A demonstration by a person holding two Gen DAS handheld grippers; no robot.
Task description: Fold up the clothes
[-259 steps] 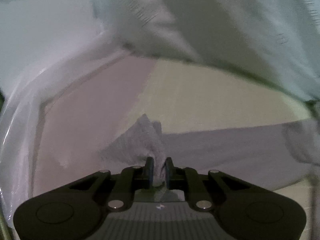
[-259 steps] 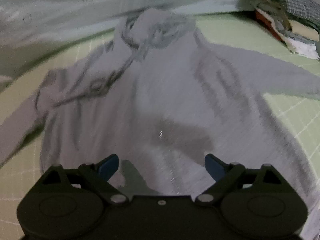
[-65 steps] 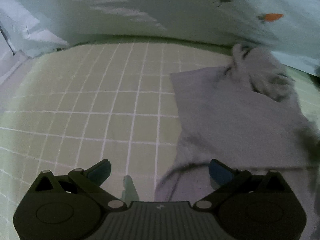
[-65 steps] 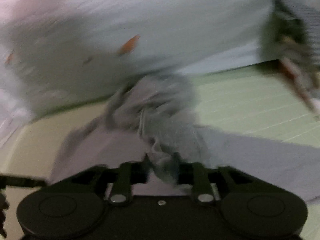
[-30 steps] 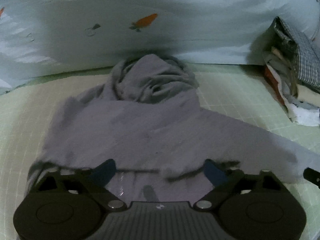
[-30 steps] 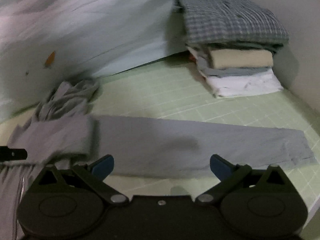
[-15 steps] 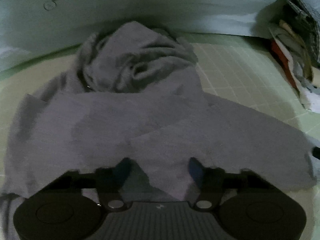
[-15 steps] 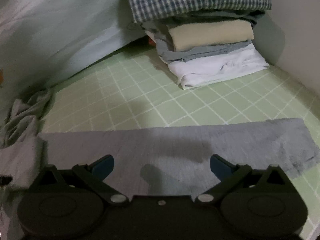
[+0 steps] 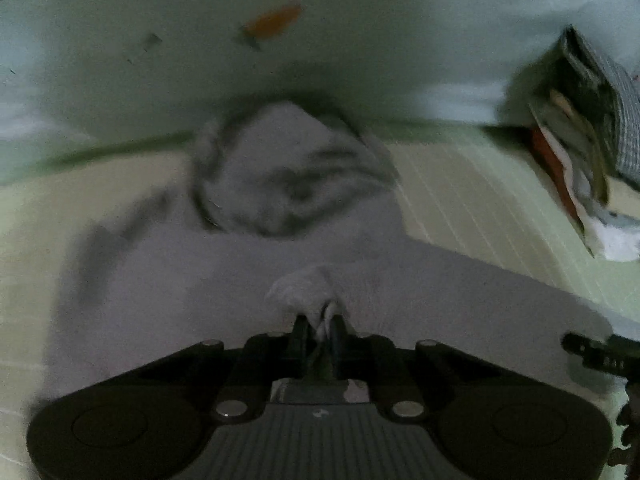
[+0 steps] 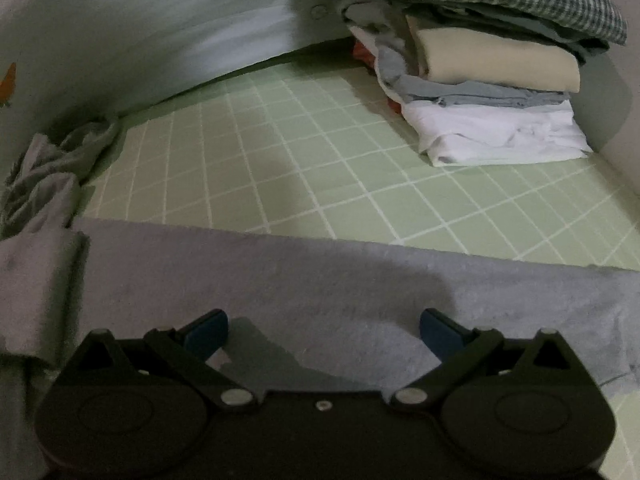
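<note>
A grey hoodie (image 9: 168, 272) lies flat on the green grid mat, its hood (image 9: 288, 176) bunched toward the pale sheet at the back. My left gripper (image 9: 320, 326) is closing on a pinched fold of the hoodie's body, and cloth shows between its fingers. The hoodie's sleeve (image 10: 320, 276) stretches to the right across the mat in the right wrist view. Low over that sleeve my right gripper (image 10: 322, 336) stands open, its blue pads apart with nothing between them. Part of the right gripper shows at the left wrist view's right edge.
A stack of folded clothes (image 10: 480, 80), topped by a checked shirt, sits at the back right corner of the green grid mat (image 10: 320, 160); the same clothes stack (image 9: 580, 168) appears in the left wrist view. A pale sheet with a small orange print (image 9: 276, 24) rises behind the hoodie.
My left gripper went from wide open to closed on a fold of the hoodie and moved forward. My right gripper shifted right and lower over the sleeve, staying open.
</note>
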